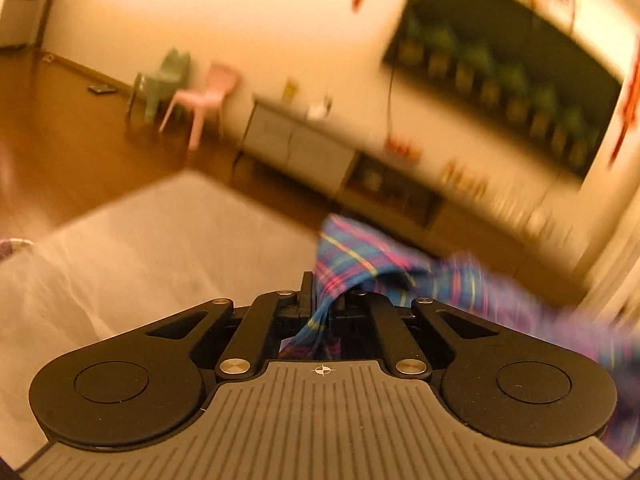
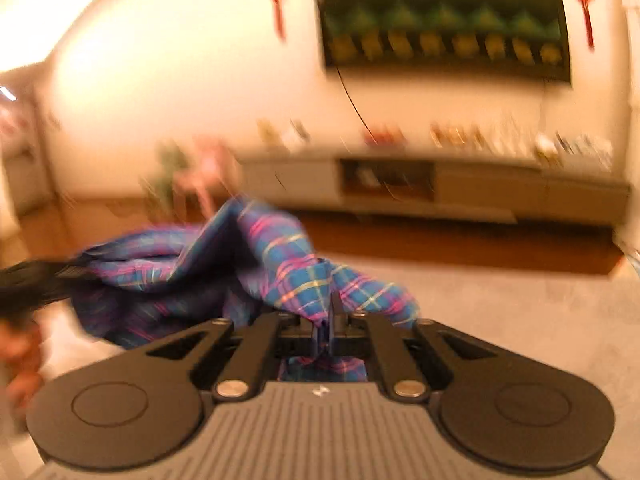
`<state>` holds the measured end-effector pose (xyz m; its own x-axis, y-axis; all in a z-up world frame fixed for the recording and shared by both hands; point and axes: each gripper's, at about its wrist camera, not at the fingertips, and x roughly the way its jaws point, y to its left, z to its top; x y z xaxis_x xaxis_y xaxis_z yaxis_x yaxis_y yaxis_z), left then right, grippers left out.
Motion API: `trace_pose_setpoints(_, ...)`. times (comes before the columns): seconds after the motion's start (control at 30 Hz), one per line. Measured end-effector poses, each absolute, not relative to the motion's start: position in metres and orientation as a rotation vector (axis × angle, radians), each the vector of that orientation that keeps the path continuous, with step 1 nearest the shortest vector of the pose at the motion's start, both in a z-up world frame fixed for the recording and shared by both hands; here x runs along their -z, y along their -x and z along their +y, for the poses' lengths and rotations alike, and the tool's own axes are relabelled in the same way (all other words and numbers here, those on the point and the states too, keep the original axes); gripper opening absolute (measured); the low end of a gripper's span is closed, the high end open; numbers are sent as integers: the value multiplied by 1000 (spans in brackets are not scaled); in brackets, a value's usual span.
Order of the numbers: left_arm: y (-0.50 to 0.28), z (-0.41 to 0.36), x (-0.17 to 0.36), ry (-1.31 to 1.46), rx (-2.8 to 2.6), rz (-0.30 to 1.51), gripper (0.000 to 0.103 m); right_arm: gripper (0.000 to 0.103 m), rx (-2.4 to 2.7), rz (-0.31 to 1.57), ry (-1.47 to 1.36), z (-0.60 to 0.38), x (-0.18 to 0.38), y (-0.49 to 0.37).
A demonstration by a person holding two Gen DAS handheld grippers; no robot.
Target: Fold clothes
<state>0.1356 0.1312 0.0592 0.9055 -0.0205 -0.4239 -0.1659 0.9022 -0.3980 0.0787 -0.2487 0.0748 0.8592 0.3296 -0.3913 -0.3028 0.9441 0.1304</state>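
A blue, pink and purple plaid garment (image 1: 360, 256) is pinched in my left gripper (image 1: 324, 300), whose jaws are shut on a fold of the cloth. From there the fabric trails off to the right, lifted above the grey surface (image 1: 160, 232). In the right wrist view the same plaid garment (image 2: 288, 264) bunches up in front of my right gripper (image 2: 330, 320), also shut on an edge of it. The cloth stretches left toward the other gripper (image 2: 36, 284), seen as a dark blur at the left edge. Both views are motion-blurred.
A grey padded surface (image 2: 500, 320) lies under both grippers. Beyond it are a wooden floor (image 1: 72, 120), a low TV cabinet (image 2: 440, 188), a wall-mounted screen (image 2: 440, 16), and small pink (image 1: 204, 96) and green (image 1: 164, 76) chairs.
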Motion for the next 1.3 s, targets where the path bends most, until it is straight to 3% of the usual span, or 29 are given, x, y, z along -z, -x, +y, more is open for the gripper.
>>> trace_pose_setpoints(0.07,-106,156,-67,489,-85,414,0,5,-395,491,5,-247,-59,-38)
trace_pose_setpoints(0.17,-106,176,-19,558,-57,701,0,9,-392,713,222,-231,12,-11)
trace_pose_setpoints(0.27,-93,181,16,654,-10,841,1,20,-356,722,303,-223,28,9)
trace_pose_setpoints(0.3,-84,180,15,627,-12,827,21,26,-390,689,266,-224,13,15)
trace_pose_setpoints(0.33,-76,180,12,601,-14,805,32,46,-438,655,207,-226,-4,19)
trace_pose_setpoints(0.37,-68,181,9,588,-25,782,50,61,-489,621,144,-228,-23,23)
trace_pose_setpoints(0.4,-63,183,6,596,-51,765,58,65,-538,585,81,-230,-41,27)
trace_pose_setpoints(0.53,-64,199,10,726,-69,767,61,73,-564,517,34,-217,-75,2)
trace_pose_setpoints(0.57,-65,202,11,757,-72,770,61,78,-550,534,66,-207,-71,-15)
trace_pose_setpoints(0.67,-81,212,8,799,-80,773,61,82,-549,629,196,-171,-45,-71)
trace_pose_setpoints(0.73,-85,216,7,802,-82,766,61,77,-554,702,324,-144,-19,-106)
trace_pose_setpoints(0.8,-90,224,6,809,-80,752,61,16,-530,776,406,-124,-5,-129)
trace_pose_setpoints(0.83,-91,229,3,813,-74,745,61,2,-497,766,405,-122,-11,-136)
trace_pose_setpoints(0.97,-94,243,-7,830,-52,697,70,1,-483,475,61,-174,-113,-110)
trace_pose_setpoints(1.03,-96,242,-12,816,-53,680,74,1,-350,413,0,-209,-134,-102)
trace_pose_setpoints(1.13,-99,231,-12,794,-41,698,74,2,-21,562,135,-250,-90,-124)
trace_pose_setpoints(1.2,-101,221,-9,791,-9,731,74,8,102,734,186,-277,-42,-136)
trace_pose_setpoints(1.3,-99,204,-8,765,40,755,76,22,115,739,119,-300,-14,-96)
